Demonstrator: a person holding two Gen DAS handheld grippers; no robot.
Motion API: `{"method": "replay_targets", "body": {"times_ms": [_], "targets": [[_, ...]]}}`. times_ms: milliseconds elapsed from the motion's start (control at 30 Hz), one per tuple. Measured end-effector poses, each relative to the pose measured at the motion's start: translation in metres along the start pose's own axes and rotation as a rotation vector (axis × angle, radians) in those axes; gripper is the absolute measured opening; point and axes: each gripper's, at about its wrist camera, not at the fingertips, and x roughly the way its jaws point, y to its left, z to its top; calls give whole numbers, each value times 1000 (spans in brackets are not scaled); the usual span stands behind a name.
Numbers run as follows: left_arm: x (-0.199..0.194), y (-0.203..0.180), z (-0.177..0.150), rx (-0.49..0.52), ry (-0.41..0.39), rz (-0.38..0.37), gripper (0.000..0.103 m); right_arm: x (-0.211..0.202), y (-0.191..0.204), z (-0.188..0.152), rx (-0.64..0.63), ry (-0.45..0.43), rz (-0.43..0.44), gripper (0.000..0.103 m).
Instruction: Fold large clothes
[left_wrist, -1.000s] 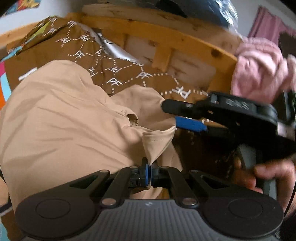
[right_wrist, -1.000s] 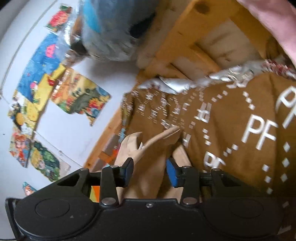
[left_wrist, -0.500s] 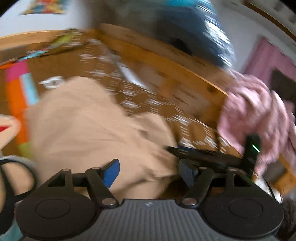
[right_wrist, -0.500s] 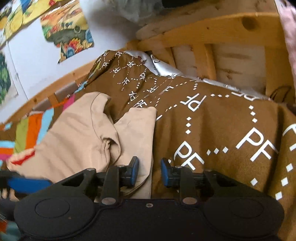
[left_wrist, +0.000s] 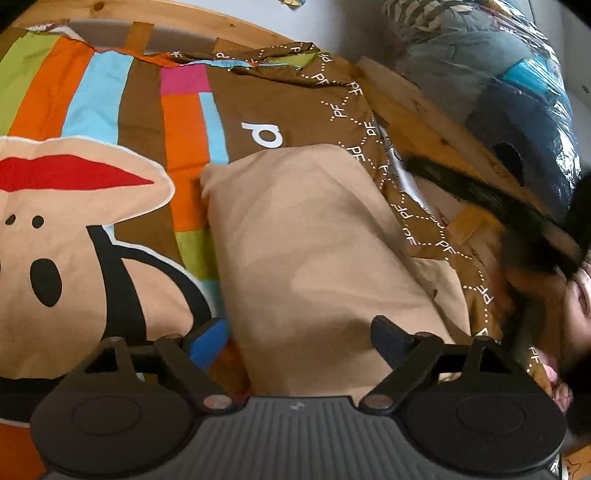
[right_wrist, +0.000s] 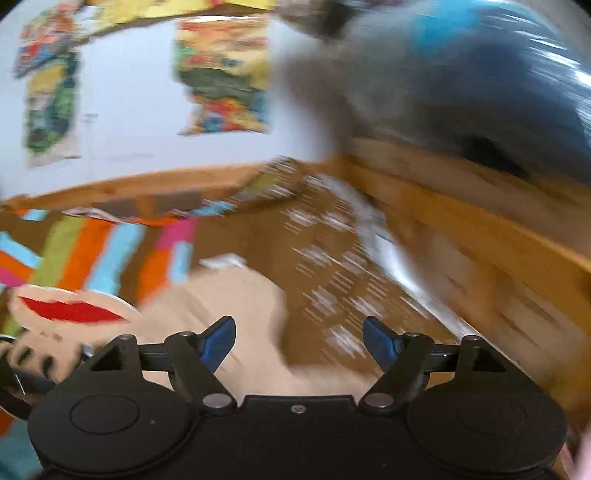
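The tan garment (left_wrist: 314, 251) lies folded on the striped cartoon bedspread (left_wrist: 110, 110), its long axis running from the left gripper (left_wrist: 299, 338) away toward the wooden bed frame (left_wrist: 424, 107). That gripper hangs over the near end, jaws spread wide, holding nothing. The right view is blurred, yet shows wall posters (right_wrist: 225, 74) and the right gripper (right_wrist: 299, 341) also agape and empty, above the garment's edge.

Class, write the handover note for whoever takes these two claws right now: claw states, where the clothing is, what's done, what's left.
Left claw: open, empty, over the near end of the tan garment.
Right claw: open, empty; its view is motion-blurred.
The garment lies as a folded oblong on the brown PF-print blanket and striped monkey bedspread.
Done: at least one fold.
Left: probably a final fold, then tidying.
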Motion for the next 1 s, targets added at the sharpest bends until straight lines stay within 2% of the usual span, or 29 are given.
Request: {"method": "replay_targets", "body": {"times_ms": [100,167,267,333,500,700,767,833,900,1000], "targets": [[6,15,-1,-43,38,-16,90,59,23,19,-108,-7,104,77],[7,21,-1,-55,60,-12,90,95,37,20,-150,27,144,73],[9,28,-4,-42,88,31,89,129,55,1,-199,123,166,67],[10,35,-8,-57,109,42,89,139,60,-22,-170,156,176,62],[2,41,-10,-88,129,66,87,138,72,-59,-105,92,131,60],[-22,38,-20,-98,75,82,89,128,93,-64,-204,24,32,59],[-28,36,-19,-102,45,86,90,117,90,-59,-209,14,33,60],[-31,35,-16,-112,7,99,94,96,81,-51,-178,17,77,68],[-33,35,-13,-132,-13,103,98,69,70,-50,-143,-13,102,87],[-35,33,-10,-138,-36,109,100,37,60,-59,-96,15,109,87]]}}
